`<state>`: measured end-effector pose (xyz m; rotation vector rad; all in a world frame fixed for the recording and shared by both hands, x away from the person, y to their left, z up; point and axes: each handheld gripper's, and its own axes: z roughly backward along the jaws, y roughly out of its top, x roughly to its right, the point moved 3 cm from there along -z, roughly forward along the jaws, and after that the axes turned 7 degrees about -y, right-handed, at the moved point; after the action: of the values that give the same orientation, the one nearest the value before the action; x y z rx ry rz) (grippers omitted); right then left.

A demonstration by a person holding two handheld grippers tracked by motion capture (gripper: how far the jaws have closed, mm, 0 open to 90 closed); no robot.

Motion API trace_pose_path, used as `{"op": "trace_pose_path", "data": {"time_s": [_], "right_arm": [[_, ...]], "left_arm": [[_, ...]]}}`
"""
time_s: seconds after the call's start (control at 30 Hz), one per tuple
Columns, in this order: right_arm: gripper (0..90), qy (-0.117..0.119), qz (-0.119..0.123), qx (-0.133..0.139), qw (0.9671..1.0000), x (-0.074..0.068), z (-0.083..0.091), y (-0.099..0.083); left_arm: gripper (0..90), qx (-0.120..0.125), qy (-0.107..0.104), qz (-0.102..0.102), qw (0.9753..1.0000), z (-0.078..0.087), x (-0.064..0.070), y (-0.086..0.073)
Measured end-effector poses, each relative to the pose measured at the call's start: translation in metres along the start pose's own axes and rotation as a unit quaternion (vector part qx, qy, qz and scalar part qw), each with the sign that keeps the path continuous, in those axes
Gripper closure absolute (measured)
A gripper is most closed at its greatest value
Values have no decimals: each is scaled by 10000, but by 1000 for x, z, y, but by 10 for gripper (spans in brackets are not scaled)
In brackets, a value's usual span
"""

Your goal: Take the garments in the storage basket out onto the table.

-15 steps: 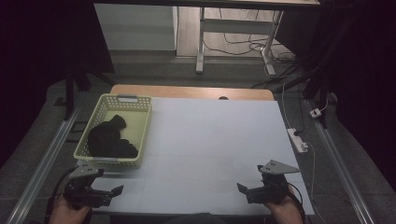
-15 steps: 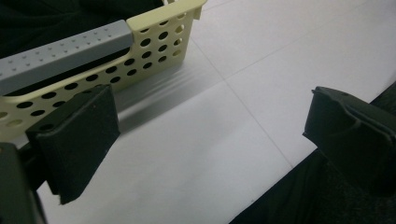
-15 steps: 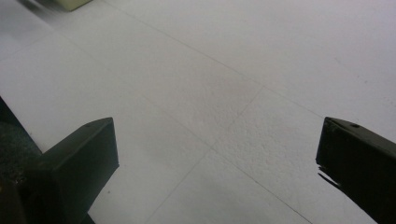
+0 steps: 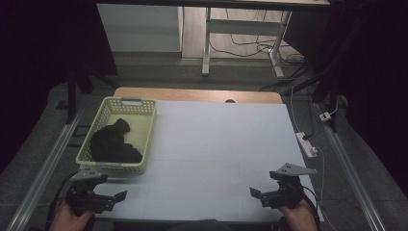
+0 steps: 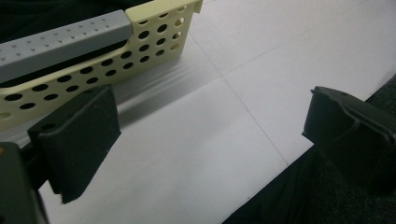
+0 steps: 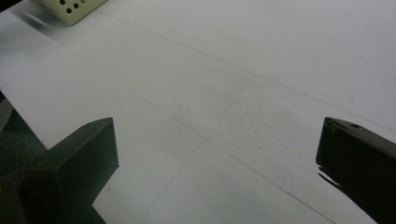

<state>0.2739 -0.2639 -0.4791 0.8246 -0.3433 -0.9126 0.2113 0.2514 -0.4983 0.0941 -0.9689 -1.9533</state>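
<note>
Your left gripper [image 4: 113, 198] sits at the near left corner of the desk [image 4: 221, 144] with its jaws wide apart and nothing between them; in the left gripper view they frame bare white surface, with the near wall of the basket [image 5: 154, 39] just beyond them at about 11 o'clock. Your right gripper [image 4: 257, 193] rests at the near right corner, its jaws also spread and empty, pointing across the desk toward 9 o'clock.

The thing to go for is the black cloth [image 4: 113, 143], bunched in the near half of the pale yellow basket [image 4: 144, 103], which stands on the left side of the desk, at 12 o'clock from your left gripper and very close to it. The step in hand looks like the first reach into the basket, and the left gripper is the natural one for it.

To do it well, lift the left gripper clear of the basket's near rim and its grey handle [image 5: 65, 42] before moving forward, or a jaw will likely catch the wall and shove the light basket away. Come down from above onto the highest bunch of cloth, keeping the jaws fully apart until one is on each side of a fold. Close on a thick gather instead of a loose edge, so the cloth should come up in one piece. Lift straight up until the cloth hangs free of the rim. Keep the right gripper ready at 3 o'clock to steady the basket if it starts to rise with the cloth.
</note>
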Motion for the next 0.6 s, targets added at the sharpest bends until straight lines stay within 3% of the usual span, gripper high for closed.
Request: {"op": "trace_pose_path", "data": {"time_s": [0.33, 0.47, 0.6], "right_arm": [[0, 81, -43, -52, 9999, 1, -1, 0], [0, 93, -15, -71, 9999, 0, -1, 0], [0, 119, -42, -82, 9999, 1, -1, 0]], "left_arm": [[13, 66, -163, 80, 9998, 2, -3, 0], [10, 141, -368, 76, 9992, 4, -3, 0], [11, 137, -385, 22, 9992, 5, -2, 2]]}}
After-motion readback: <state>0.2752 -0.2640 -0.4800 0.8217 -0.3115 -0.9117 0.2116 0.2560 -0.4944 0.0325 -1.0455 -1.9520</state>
